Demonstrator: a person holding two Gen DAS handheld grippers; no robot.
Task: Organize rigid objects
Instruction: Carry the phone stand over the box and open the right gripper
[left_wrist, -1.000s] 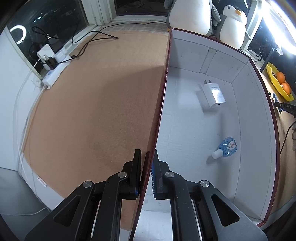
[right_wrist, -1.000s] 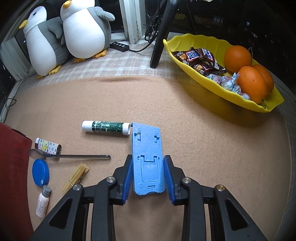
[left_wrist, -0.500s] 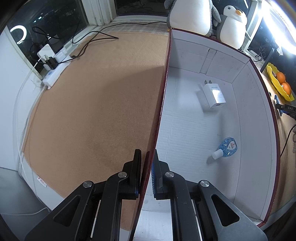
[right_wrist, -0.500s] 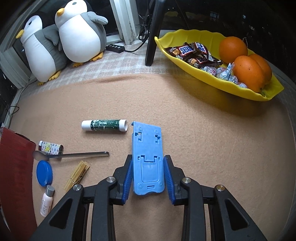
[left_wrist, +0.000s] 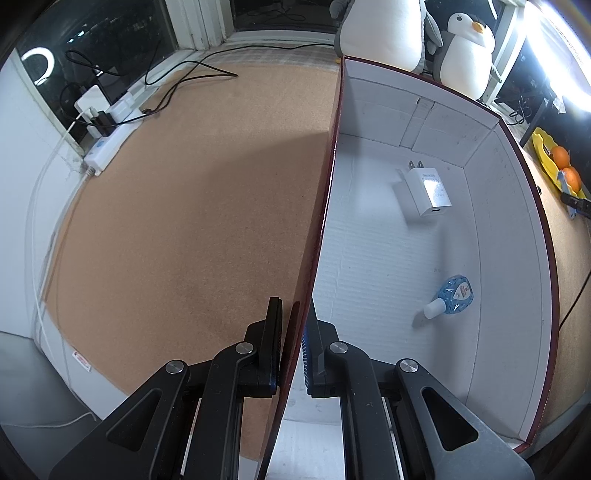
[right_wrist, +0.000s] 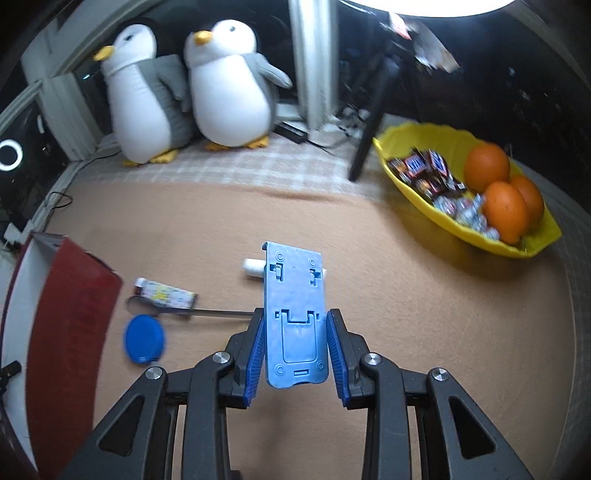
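L tongs (left_wrist: 295, 317) pinched tight, angled steeply down; R tongs (right_wrist: 295, 328) part-closed, gripping, tilted down.

Left of the box wall (left_wrist: 325, 206), the cork-brown worktop (left_wrist: 192, 221) lies bare and wide, with only a black cable (left_wrist: 184, 75) and a white power strip (left_wrist: 110, 144) at its far edge. Inside the box, the white floor is mostly free: a white charger (left_wrist: 428, 190) sits toward the back and a small blue bottle (left_wrist: 452, 297) near the right wall, well apart. On the right side, a patterned tube (right_wrist: 166, 293), a spoon (right_wrist: 207, 314) and a blue lid (right_wrist: 144, 339) crowd the strip beside the red box side (right_wrist: 70, 332). The worktop toward the yellow bowl (right_wrist: 461, 232) is open. 2 plush penguins (right_wrist: 229, 85) block the back.
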